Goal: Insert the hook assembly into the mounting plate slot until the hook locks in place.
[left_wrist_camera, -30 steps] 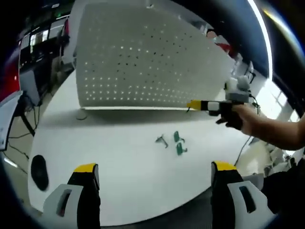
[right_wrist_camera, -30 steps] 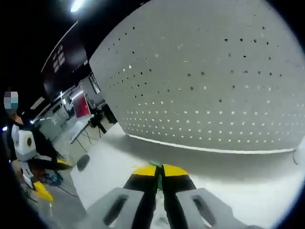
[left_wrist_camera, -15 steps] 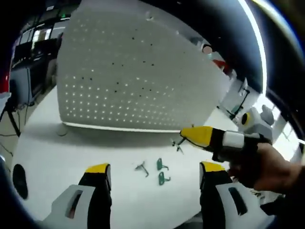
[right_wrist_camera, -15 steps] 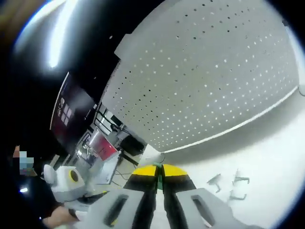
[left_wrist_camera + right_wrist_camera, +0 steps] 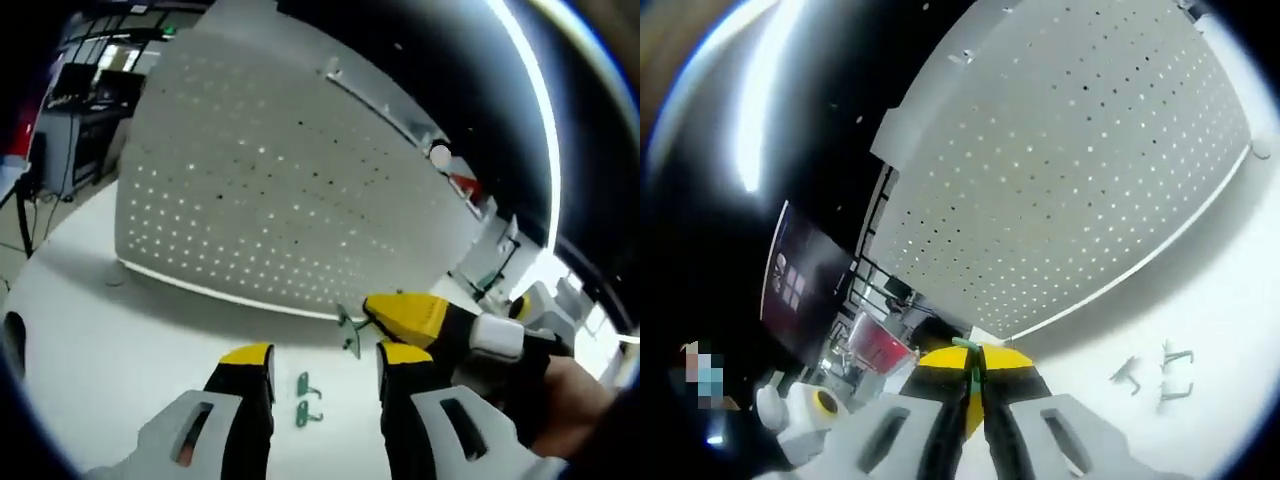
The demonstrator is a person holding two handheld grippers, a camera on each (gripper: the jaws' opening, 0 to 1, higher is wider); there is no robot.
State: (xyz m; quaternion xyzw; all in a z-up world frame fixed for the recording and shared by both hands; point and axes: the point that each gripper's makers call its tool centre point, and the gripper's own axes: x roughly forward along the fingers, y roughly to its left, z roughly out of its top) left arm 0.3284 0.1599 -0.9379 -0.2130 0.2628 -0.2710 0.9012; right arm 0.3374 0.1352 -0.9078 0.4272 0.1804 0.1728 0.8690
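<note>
A tall white perforated mounting plate [image 5: 260,190] stands upright at the back of the white table [image 5: 90,340]; it also rises ahead in the right gripper view [image 5: 1090,170]. My right gripper [image 5: 973,358] is shut on a small green hook [image 5: 967,348]. It reaches in from the right [image 5: 372,305], holding that hook [image 5: 349,328] just beyond my left gripper's tips. My left gripper [image 5: 326,356] is open, jaws fairly close together with nothing between them. Two spare green hooks [image 5: 304,398] lie on the table below.
Loose on the table lie a grey hook [image 5: 1127,371] and two green ones [image 5: 1176,373]. A person's hand [image 5: 570,395] grips the right tool. Monitors and desks [image 5: 70,110] stand behind the plate on the left. The table's near edge is close below.
My left gripper's jaws have narrowed while staying open, and its view has moved closer to the table. The right gripper has brought the hook leftward, in front of the left jaws.
</note>
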